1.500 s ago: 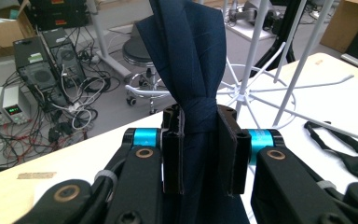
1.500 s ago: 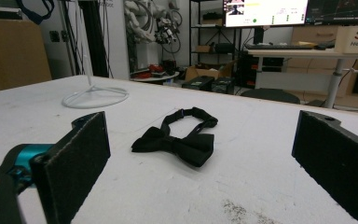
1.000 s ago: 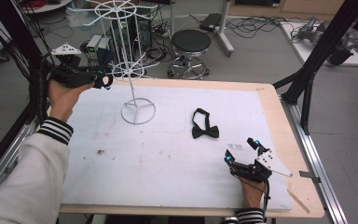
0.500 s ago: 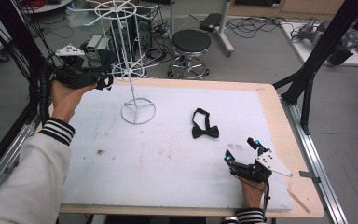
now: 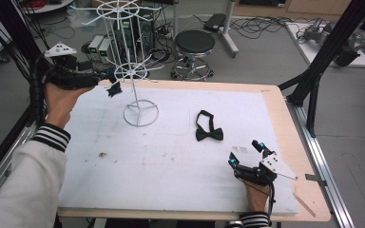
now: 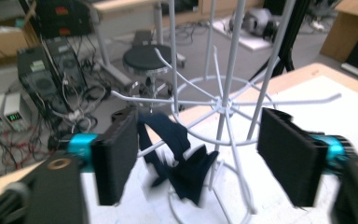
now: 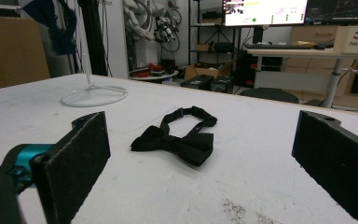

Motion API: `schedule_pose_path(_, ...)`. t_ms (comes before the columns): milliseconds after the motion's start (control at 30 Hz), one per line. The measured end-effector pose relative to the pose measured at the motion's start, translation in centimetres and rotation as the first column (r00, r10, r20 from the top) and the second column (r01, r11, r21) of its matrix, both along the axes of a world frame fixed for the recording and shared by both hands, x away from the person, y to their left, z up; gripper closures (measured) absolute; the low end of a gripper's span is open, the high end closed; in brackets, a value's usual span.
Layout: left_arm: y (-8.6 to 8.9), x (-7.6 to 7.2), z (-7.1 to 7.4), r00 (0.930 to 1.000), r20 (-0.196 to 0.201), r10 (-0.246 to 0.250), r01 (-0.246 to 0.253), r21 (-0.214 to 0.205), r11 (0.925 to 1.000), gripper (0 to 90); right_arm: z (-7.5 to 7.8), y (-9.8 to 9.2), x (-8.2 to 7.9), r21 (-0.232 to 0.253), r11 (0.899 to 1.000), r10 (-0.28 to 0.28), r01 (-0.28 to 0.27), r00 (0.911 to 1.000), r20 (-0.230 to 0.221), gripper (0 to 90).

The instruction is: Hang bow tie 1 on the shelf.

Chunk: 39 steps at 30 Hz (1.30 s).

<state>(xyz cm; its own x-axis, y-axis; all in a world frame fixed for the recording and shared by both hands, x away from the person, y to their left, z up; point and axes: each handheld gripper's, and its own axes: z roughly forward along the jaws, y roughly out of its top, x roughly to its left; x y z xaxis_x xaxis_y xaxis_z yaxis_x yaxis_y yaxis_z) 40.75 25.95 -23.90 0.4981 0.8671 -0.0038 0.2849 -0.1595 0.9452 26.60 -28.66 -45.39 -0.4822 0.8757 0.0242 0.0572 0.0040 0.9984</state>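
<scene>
A white wire rack (image 5: pixel 134 71) stands at the table's far left, and its lower ring (image 6: pixel 223 105) spreads out in the left gripper view. A dark navy bow tie (image 6: pixel 182 161) hangs by its strap from one arm of that ring, small and dark in the high view as well (image 5: pixel 114 89). My left gripper (image 6: pixel 203 156) has just been opening its jaws; they stand wide on either side of the hanging tie, pads off it. A black bow tie (image 5: pixel 208 128) lies flat on the white mat. My right gripper (image 5: pixel 244 153) rests open near the front edge, facing that tie (image 7: pixel 177 137).
The rack's round base (image 7: pixel 94 95) sits on the mat (image 5: pixel 171 161) to the left of the black tie. Behind the table are a black stool (image 5: pixel 195 45), cables and equipment on the floor. Black frame struts (image 5: pixel 323 61) rise at the right corner.
The left gripper's jaws have opened at the rack's lower ring, and the navy bow tie now hangs from the rack arm. The right gripper has not moved.
</scene>
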Motion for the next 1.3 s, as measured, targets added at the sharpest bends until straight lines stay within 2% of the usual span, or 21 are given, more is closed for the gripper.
schedule_pose_path(33, 0.1, -0.1, 0.0, 0.9998, 0.014, -0.012, 0.012, -0.005, 0.9999, 22.6, 0.0, 0.0, 0.0, 0.000, 1.000, 0.000, 0.000, 1.0000, 0.000, 3.3)
schedule_pose_path(200, 0.5, -0.5, -0.2, 0.9968, 0.020, -0.078, 0.078, -0.004, 0.9969, 7.5, 0.0, 0.0, 0.0, -0.001, 1.000, -0.004, 0.004, 1.0000, 0.000, 3.3)
schedule_pose_path(333, 0.9, -1.4, -0.5, 0.9905, 0.052, -0.127, 0.128, -0.021, 0.9915, 2.0, 0.0, 0.0, 0.0, -0.001, 1.000, -0.006, 0.006, 1.0000, 0.001, 3.3)
schedule_pose_path(567, 1.4, -3.3, -1.4, 0.9791, 0.086, -0.184, 0.187, -0.027, 0.9820, 1.7, 0.0, 0.0, 0.0, 0.001, 1.000, -0.005, 0.005, 1.0000, -0.002, 3.3)
schedule_pose_path(867, 1.5, -5.7, -3.7, 0.9633, 0.124, -0.238, 0.244, -0.034, 0.9693, 1.7, 0.0, 0.0, 0.0, 0.001, 1.000, -0.006, 0.006, 1.0000, 0.000, 3.3)
schedule_pose_path(1033, 1.4, -6.7, -5.1, 0.9554, 0.141, -0.259, 0.269, -0.054, 0.9616, 1.7, 0.0, 0.0, 0.0, -0.001, 1.000, -0.007, 0.007, 1.0000, -0.001, 3.3)
schedule_pose_path(1300, 1.2, -8.1, -7.3, 0.9493, 0.155, -0.273, 0.288, -0.083, 0.9539, 1.7, 0.0, 0.0, 0.0, -0.004, 1.000, -0.005, 0.005, 1.0000, 0.006, 3.3)
